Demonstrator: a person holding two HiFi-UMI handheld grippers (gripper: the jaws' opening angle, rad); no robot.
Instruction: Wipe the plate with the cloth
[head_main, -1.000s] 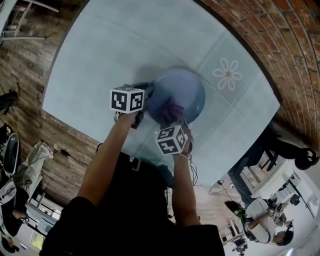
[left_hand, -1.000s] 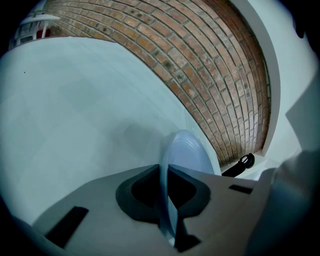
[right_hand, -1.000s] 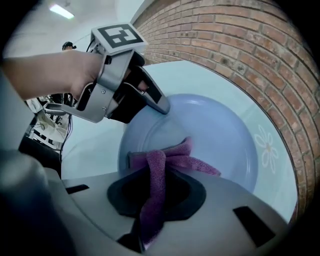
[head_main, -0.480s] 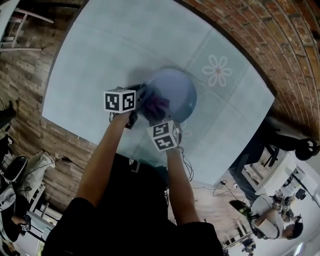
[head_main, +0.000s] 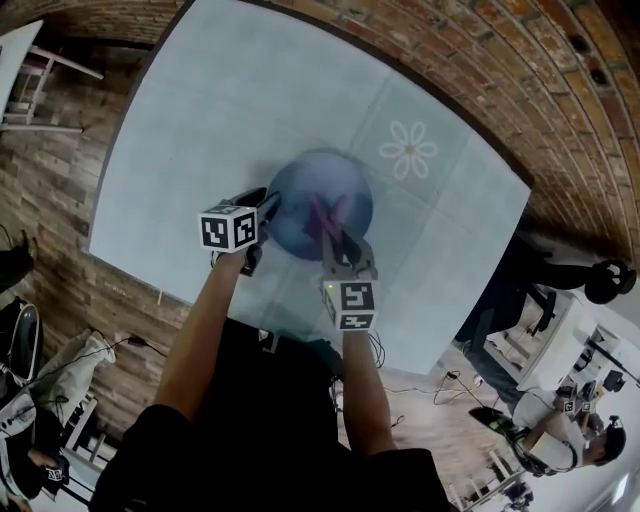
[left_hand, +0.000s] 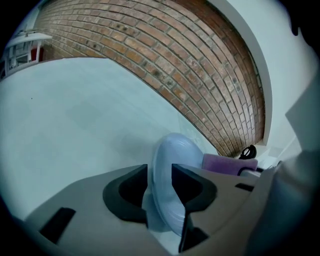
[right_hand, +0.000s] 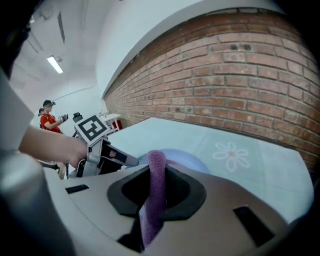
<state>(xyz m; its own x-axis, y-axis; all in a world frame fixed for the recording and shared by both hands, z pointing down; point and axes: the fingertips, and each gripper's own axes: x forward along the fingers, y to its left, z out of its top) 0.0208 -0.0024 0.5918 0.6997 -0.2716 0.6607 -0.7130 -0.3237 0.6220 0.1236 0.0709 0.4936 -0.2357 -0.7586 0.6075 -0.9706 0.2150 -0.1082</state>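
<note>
A pale blue plate (head_main: 300, 200) lies on the light table (head_main: 200, 120). My left gripper (head_main: 267, 208) is at the plate's left rim; its jaws have just been opening. In the left gripper view the rim of the plate (left_hand: 172, 165) stands between the parted jaws of the left gripper (left_hand: 160, 176), and a gap shows beside it. My right gripper (head_main: 330, 232) is raised over the plate's near side, shut on a purple cloth (head_main: 324, 213). The cloth (right_hand: 156, 185) hangs pinched between the jaws of the right gripper (right_hand: 157, 172), with the plate (right_hand: 189, 161) beyond it.
A white flower print (head_main: 408, 152) marks the table beyond the plate. A brick wall (head_main: 520, 80) runs along the far side and right. The table's near edge (head_main: 250, 315) is just under my arms. A person (right_hand: 47, 117) stands far off.
The right gripper has risen off the plate with the cloth and drawn back toward me. The left gripper has stayed at the plate's rim.
</note>
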